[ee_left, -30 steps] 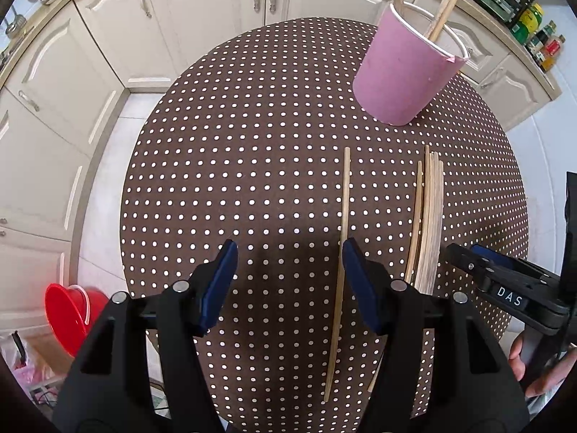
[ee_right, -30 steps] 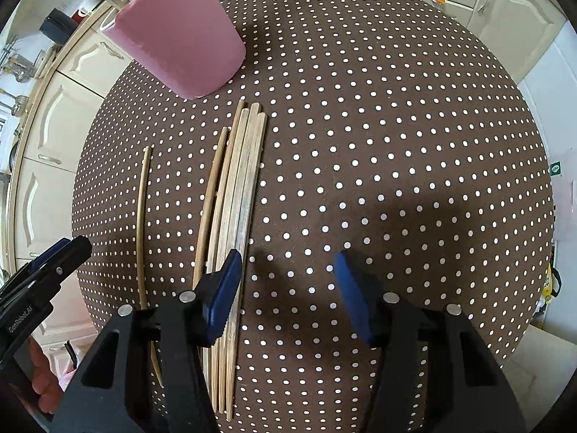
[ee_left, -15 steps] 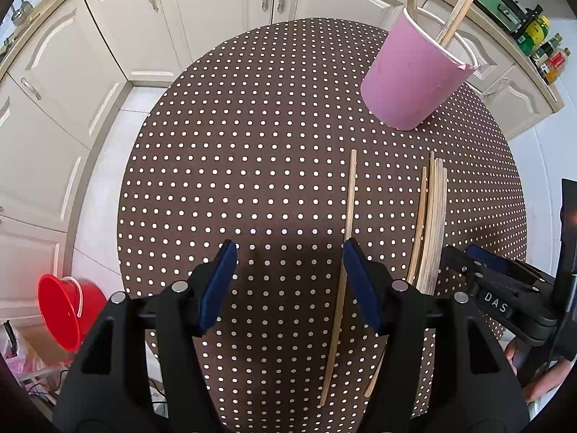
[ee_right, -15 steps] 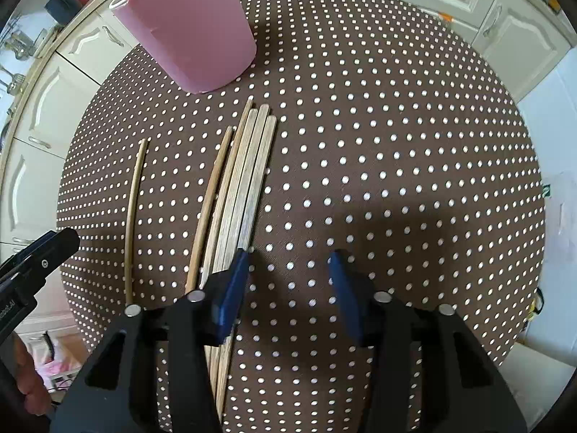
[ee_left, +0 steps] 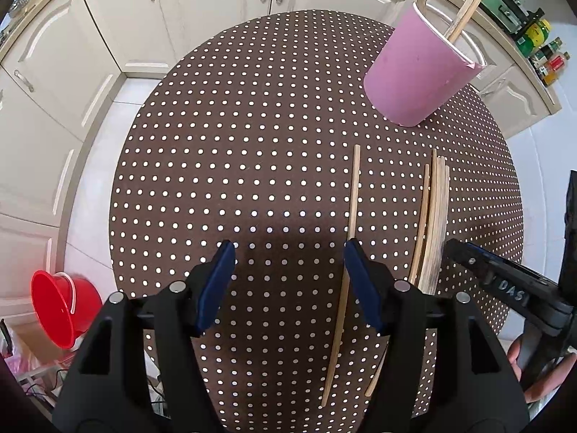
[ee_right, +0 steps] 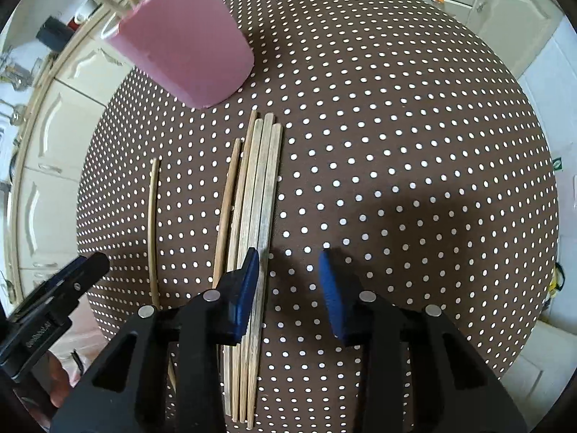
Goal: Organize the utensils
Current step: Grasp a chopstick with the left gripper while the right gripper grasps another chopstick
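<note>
Right claw (ee_right: 288, 281) half-closed (nothing between), beside chopsticks (ee_right: 258, 195)

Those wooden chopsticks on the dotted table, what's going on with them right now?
A person holds both grippers over the brown polka-dot tablecloth. The right gripper, jaws just closing, sits at the bundle of wooden chopsticks, gripping nothing yet. The left gripper is open over a lone chopstick. The pink cup already holds some.

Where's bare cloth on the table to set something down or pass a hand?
Free: the wide stretch left of the lone chopstick out to the table edge, and the whole area right of the chopstick bundle. Crowded: the strip from the pink cup down along the bundle, and the narrow gap between bundle and lone chopstick.
</note>
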`<state>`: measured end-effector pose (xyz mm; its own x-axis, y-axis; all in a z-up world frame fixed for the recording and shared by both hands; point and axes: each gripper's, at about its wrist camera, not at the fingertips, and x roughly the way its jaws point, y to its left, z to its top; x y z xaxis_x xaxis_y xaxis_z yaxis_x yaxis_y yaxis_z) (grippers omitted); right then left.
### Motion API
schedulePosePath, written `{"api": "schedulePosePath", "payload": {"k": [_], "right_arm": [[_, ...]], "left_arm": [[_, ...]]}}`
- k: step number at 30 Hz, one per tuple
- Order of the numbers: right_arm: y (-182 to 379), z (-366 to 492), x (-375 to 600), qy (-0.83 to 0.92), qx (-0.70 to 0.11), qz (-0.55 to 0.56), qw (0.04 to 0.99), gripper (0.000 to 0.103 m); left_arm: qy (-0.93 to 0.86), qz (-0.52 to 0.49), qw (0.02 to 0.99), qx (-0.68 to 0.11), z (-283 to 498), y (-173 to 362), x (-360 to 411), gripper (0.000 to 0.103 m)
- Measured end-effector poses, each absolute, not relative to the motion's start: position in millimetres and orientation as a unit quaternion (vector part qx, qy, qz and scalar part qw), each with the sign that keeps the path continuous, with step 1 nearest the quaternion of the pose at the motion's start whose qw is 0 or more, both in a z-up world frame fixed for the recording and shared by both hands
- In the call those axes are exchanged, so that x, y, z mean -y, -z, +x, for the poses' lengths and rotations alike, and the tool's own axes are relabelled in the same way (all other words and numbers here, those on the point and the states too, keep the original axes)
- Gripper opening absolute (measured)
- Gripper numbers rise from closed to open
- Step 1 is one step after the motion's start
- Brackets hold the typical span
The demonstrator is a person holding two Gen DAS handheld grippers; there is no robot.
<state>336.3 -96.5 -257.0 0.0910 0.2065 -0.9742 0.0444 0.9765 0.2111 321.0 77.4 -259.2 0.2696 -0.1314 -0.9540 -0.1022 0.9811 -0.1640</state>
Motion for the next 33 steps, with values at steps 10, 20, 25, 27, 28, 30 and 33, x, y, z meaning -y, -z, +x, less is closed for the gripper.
{"api": "schedulePosePath", "payload": {"k": [10, 20, 25, 27, 28, 30, 33], "right_arm": [[254.9, 337.3, 94.2, -0.056, -0.66, 0.072, 0.746, 0.033], [250.0, 345.7, 89.8, -0.048, -0.673, 0.059, 0.735, 0.021], [264.6, 335.0, 90.0, -0.041, -0.665, 0.046, 0.744, 0.007], [266.3, 333.8, 97.4, -0.046, -0.664, 0.072, 0.743, 0.007], [268.4, 334.3, 102.8, -0.048, -0.663, 0.083, 0.742, 0.006], [272.0, 333.8, 110.7, -0.053, -0.662, 0.102, 0.741, 0.006], [273.8, 333.0, 115.6, -0.057, -0.661, 0.103, 0.742, 0.005]], "left_arm": [[0.0, -0.092, 0.787, -0.611, 332.9, 265.4, -85.1, 0.063], [0.001, -0.088, 0.784, -0.614, 334.3, 265.9, -82.2, 0.065], [0.011, -0.07, 0.784, -0.616, 335.4, 269.9, -69.5, 0.066], [0.014, -0.064, 0.784, -0.617, 337.4, 271.4, -64.8, 0.067], [0.015, -0.063, 0.784, -0.618, 338.6, 271.4, -61.2, 0.067], [0.013, -0.058, 0.783, -0.619, 344.5, 274.9, -53.7, 0.066], [0.01, -0.046, 0.781, -0.623, 354.3, 282.2, -42.3, 0.066]]}}
